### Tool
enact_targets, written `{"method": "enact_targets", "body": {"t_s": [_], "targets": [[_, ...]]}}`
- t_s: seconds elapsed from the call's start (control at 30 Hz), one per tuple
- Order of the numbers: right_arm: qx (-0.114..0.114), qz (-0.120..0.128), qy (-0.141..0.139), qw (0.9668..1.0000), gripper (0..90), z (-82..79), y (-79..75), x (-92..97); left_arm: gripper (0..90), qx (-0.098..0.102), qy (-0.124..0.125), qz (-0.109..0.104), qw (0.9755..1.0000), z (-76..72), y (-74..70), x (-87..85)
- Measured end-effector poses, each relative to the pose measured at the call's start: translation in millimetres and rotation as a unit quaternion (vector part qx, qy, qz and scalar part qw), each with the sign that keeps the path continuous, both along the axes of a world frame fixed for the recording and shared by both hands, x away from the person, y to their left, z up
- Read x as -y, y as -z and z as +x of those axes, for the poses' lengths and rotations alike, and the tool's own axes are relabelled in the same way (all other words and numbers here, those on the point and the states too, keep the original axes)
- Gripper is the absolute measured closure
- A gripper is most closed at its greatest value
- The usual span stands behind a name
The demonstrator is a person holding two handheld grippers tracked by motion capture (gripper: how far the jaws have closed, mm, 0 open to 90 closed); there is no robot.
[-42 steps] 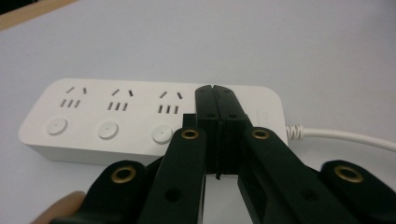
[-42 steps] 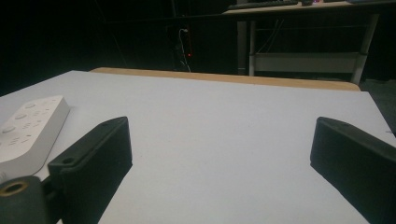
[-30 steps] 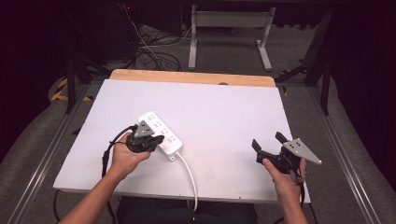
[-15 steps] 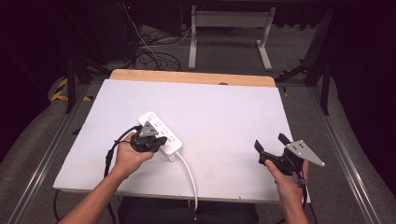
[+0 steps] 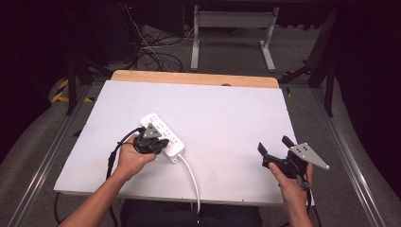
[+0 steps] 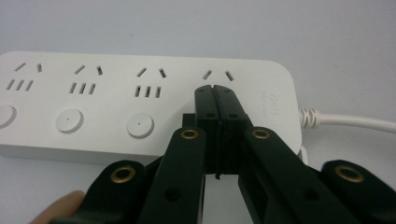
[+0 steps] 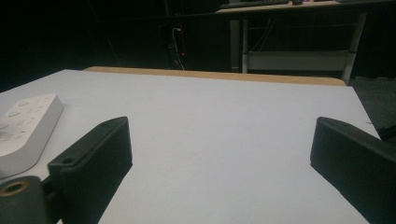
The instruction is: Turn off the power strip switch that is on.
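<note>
Nearest the person, the right tongs (image 5: pixel 275 147) hang above the near right corner of the desk (image 5: pixel 236 109), jaws spread wide and holding nothing; in the right gripper view the two black jaws frame bare white desk (image 7: pixel 219 135), with the power strip (image 7: pixel 23 123) off at the far left, well apart from them.

Farther in, at the near left, the left tongs (image 5: pixel 156 142) are down on the white power strip (image 5: pixel 163 135). In the left gripper view the left tongs (image 6: pixel 216 88) have their jaws pressed together, tip to tip, with nothing between them. The closed tips sit over the power strip (image 6: pixel 116 107) at its cable end, where the fourth round switch button would lie in line with the three buttons (image 6: pixel 140 125) that show. Whether the tips actually bear on it is hidden by the jaws themselves. The strip lies flat and at an angle on the desk, its white cord (image 5: pixel 191 177) running off the near edge.

The work in hand looks like pressing that last switch. The risks, as I judge them: the strip is held by nothing, so a push that is slanted could slide or swing it across the smooth desk, and the right tongs are too far off to steady it. The narrow tips could also slip off the button onto the casing or the nearby socket slots (image 6: pixel 218 74).

Beyond the desk lie a wooden strip (image 5: pixel 194 78), tangled cables (image 5: pixel 151 54) on the floor and a metal frame (image 5: pixel 231 28).
</note>
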State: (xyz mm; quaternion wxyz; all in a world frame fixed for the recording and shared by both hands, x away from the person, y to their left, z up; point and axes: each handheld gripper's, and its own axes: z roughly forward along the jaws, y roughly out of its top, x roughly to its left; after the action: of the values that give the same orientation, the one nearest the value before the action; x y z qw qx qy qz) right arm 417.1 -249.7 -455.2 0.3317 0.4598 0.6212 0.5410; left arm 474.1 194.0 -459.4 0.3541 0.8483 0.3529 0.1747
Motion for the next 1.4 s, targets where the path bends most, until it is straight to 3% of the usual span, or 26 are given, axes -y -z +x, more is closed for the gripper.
{"method": "enact_targets", "body": {"t_s": [0.23,0.83,1.03,1.4], "targets": [[0.002,0.001,0.003,1.0000,5.9,-2.4,-0.3,2.7,89.8,-0.007,-0.005,0.002,1.0000,0.8,2.1,1.8],[0.000,0.004,0.004,1.0000,5.9,-0.5,-0.2,0.3,90.0,0.007,-0.017,0.004,0.9998,-3.4,4.5,2.3],[-0.001,0.005,0.005,1.0000,6.0,-1.3,0.2,1.6,90.0,-0.003,-0.022,-0.003,0.9997,-3.1,4.2,2.0],[-0.002,0.008,0.004,1.0000,6.1,0.2,0.6,0.9,90.0,0.010,-0.026,0.011,0.9996,-5.4,4.5,3.7]]}}
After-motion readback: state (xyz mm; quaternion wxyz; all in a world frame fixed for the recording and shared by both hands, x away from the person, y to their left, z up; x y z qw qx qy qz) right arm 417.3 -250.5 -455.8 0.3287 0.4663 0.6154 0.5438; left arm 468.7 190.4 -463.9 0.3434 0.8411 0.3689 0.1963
